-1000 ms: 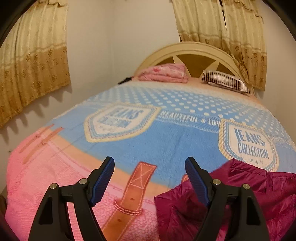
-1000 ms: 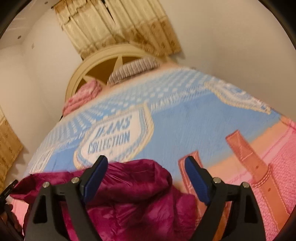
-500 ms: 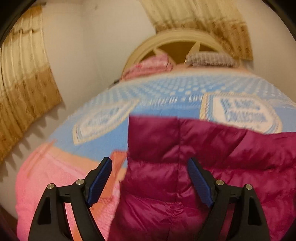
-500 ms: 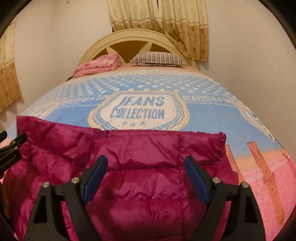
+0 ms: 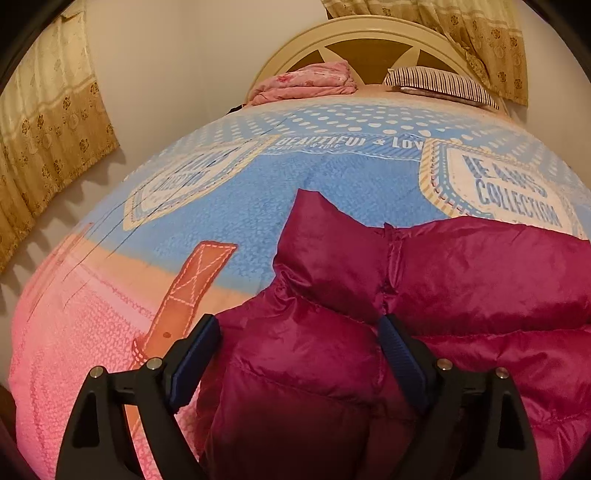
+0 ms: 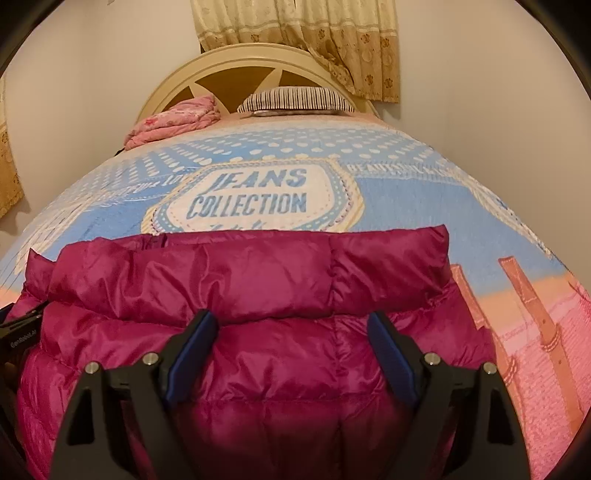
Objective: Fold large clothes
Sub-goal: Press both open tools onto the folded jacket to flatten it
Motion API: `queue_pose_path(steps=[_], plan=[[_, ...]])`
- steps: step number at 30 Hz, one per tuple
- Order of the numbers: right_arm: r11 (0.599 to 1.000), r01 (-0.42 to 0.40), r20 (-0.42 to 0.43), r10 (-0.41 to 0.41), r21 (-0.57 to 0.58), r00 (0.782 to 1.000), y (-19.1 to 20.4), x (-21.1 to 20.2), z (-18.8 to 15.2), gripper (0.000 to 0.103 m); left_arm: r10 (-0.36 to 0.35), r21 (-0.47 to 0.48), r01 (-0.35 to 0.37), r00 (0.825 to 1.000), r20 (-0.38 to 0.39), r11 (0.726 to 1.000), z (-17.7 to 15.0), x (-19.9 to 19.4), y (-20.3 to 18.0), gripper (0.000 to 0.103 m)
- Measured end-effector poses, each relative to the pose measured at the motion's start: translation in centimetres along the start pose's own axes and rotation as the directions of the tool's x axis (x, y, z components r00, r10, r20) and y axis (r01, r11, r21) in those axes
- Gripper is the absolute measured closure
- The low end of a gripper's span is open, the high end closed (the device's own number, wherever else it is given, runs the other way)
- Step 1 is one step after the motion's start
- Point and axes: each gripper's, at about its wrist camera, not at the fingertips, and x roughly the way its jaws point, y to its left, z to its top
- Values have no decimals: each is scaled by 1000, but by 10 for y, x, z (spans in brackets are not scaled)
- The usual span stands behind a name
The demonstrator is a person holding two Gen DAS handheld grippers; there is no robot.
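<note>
One magenta puffer jacket (image 6: pixel 258 295), quilted, shiny, spread on bed (image 6: pixel 406 206)

Right gripper (image 6: pixel 290 349) jaws spread wide above the magenta puffer jacket (image 6: pixel 258 295) on the bed (image 6: pixel 406 206)

The jacket (image 6: pixel 258 350) is shiny magenta, quilted. Under it, the blanket (image 5: pixel 258 206) is blue with white dots and cream badges, pink with orange straps nearer the jacket. Beyond the blanket: a striped pillow (image 6: pixel 295 99), cream headboard (image 6: pixel 229 59), beige flowered curtains (image 6: pixel 314 33).
</note>
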Motion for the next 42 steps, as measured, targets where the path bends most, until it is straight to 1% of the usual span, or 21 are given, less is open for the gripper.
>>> queue_pose_path(steps=[7,15,23,31,42], plan=[[1000,-4,-24,4,24,1000,-4,9,-2,16,15,18,-14,999,-35,1000,3,9,-4,9],[999,10,-55,-8,43,998,-7,14,-4,15,29,33,-28,998,-56,999,3,14,-6,6],[999,24,-102,-19,40,995,-7,24,-5,12,44,39,-41,997,-59,998,3,15,-8,5],[998,56,-144,-54,12,988,-2,32,-5,10,54,43,-52,997,-55,998,2,15,-9,4],[996,85,-169,-86,-14,982,1,38,-5,8,56,44,-53,997,-53,998,2,15,-9,4]])
